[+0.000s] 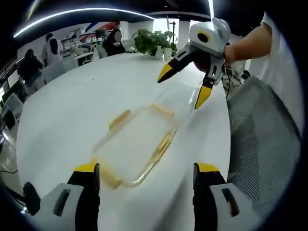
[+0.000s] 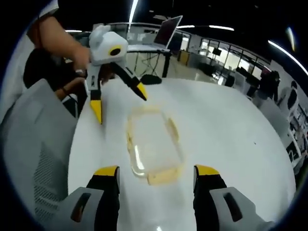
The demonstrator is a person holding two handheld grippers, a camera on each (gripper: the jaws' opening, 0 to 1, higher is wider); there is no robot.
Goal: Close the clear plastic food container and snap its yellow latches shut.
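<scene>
A clear plastic food container with yellow latches lies flat on the white table. The lid looks set on it; I cannot tell whether the latches are snapped. In the left gripper view my left gripper is open, just short of the container's near end, and my right gripper hangs open above the far end. In the right gripper view my right gripper is open at the near end, and the left gripper stands open above the far end. Neither holds anything.
A grey mesh chair stands close against the table edge beside the container. Potted plants sit at the table's far end. A laptop stands on a desk beyond. People sit in the background.
</scene>
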